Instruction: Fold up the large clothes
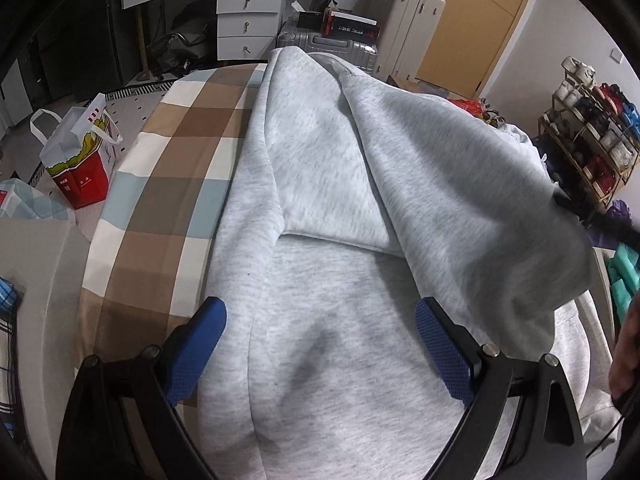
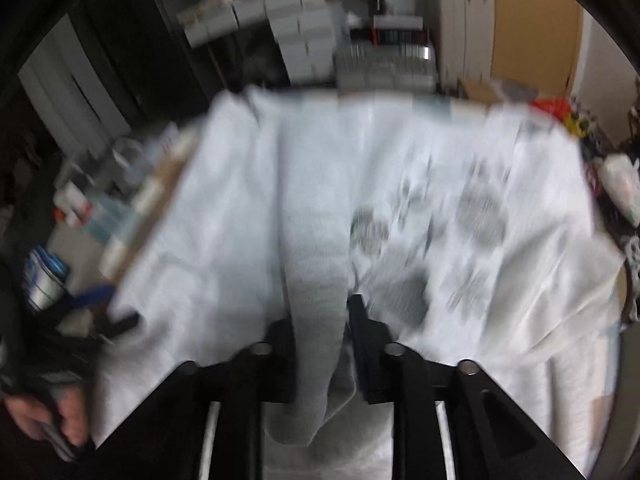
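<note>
A large light grey sweatshirt [image 1: 320,160] is spread over a checked bed cover [image 1: 168,168]. My left gripper [image 1: 320,312] hovers low over its near part, blue pads [image 1: 440,352] wide apart, open, nothing between them. On the right a big fold of the sweatshirt [image 1: 480,208] is raised above the rest. The right wrist view is blurred: my right gripper [image 2: 320,320] is shut on a ribbed grey cuff [image 2: 316,272], which runs back between the black fingers [image 2: 360,320]. Beyond it lies pale cloth with dark prints [image 2: 460,200].
A red and white paper bag [image 1: 80,168] stands on the floor left of the bed. White drawers [image 1: 244,20] and a silver suitcase [image 1: 332,44] are at the far end, a shoe rack [image 1: 592,140] at the right. A hand [image 2: 40,420] shows at lower left.
</note>
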`<state>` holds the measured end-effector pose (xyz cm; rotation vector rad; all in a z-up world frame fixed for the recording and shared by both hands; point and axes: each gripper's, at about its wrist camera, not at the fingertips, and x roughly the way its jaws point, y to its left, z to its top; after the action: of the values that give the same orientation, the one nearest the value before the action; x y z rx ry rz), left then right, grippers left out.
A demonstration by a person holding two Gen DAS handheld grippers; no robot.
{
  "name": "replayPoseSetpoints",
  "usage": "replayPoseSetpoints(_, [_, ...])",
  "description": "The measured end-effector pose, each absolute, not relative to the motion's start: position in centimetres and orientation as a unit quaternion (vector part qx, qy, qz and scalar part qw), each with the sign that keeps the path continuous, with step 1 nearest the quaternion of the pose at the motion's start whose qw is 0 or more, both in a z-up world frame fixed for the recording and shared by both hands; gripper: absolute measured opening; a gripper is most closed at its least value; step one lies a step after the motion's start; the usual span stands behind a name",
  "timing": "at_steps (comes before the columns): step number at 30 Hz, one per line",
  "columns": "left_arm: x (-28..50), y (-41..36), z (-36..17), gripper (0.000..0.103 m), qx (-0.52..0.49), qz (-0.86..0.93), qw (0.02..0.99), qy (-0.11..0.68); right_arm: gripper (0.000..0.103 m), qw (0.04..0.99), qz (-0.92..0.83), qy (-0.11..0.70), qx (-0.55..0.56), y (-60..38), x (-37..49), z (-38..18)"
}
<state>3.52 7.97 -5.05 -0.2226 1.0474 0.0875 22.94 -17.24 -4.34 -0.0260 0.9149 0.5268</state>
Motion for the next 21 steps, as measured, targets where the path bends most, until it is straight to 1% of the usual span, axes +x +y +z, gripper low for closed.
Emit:
replayPoseSetpoints(2, [3.7,7.8,-5.2,0.093,-0.105,0.041,0.859,0.5,0.034,0.878,0.26,0.401,0.0,-17.1,23.2,-2.6])
replayPoseSetpoints(3, [3.7,7.7,-5.2,0.093,-0.103,0.041,0.858,0.501,0.034,0.88,0.265,0.395,0.002,-16.7,23.4,-2.5])
replayPoseSetpoints(5, [3.8,7.4,-5.4,0.093,-0.096,0.04,0.858,0.503,0.03,0.875,0.273,0.4,0.0,-15.0,24.5,-3.1])
replayPoseSetpoints(6, [3.8,7.2,-5.4,0.093,-0.093,0.04,0.858,0.504,0.025,0.865,0.269,0.424,-0.01,-13.9,25.4,-4.5])
replayPoseSetpoints(7, [3.8,7.2,-5.4,0.093,-0.089,0.041,0.858,0.503,0.013,0.856,0.263,0.444,-0.018,-13.3,25.9,-5.8])
replayPoseSetpoints(8, [3.8,7.1,-5.4,0.093,-0.086,0.043,0.859,0.503,0.012,0.846,0.257,0.467,-0.025,-12.9,26.3,-7.3])
replayPoseSetpoints(9, [3.7,7.2,-5.4,0.093,-0.084,0.044,0.859,0.504,0.012,0.83,0.245,0.5,-0.026,-12.3,27.1,-9.7])
replayPoseSetpoints(10, [3.7,7.3,-5.4,0.093,-0.083,0.044,0.858,0.504,0.012,0.823,0.239,0.515,-0.021,-12.4,27.4,-11.1])
replayPoseSetpoints(11, [3.7,7.4,-5.5,0.093,-0.083,0.044,0.858,0.505,0.012,0.824,0.242,0.513,-0.001,-12.8,27.4,-11.7])
replayPoseSetpoints(14, [3.7,7.6,-5.5,0.093,-0.081,0.045,0.857,0.507,0.012,0.81,0.255,0.526,0.042,-14.0,28.0,-11.3])
replayPoseSetpoints(16, [3.6,7.6,-5.4,0.093,-0.082,0.043,0.858,0.505,0.012,0.814,0.268,0.511,0.062,-15.5,27.4,-9.7])
replayPoseSetpoints(18, [3.5,7.5,-5.2,0.093,-0.084,0.041,0.859,0.504,0.015,0.829,0.271,0.485,0.058,-16.8,26.0,-8.3])
replayPoseSetpoints(19, [3.4,7.5,-5.1,0.093,-0.087,0.038,0.86,0.502,0.015,0.828,0.269,0.49,0.049,-17.0,25.5,-8.5])
replayPoseSetpoints(21, [3.2,7.1,-4.8,0.093,-0.088,0.03,0.86,0.502,0.014,0.808,0.27,0.524,0.022,-16.7,24.8,-10.4])
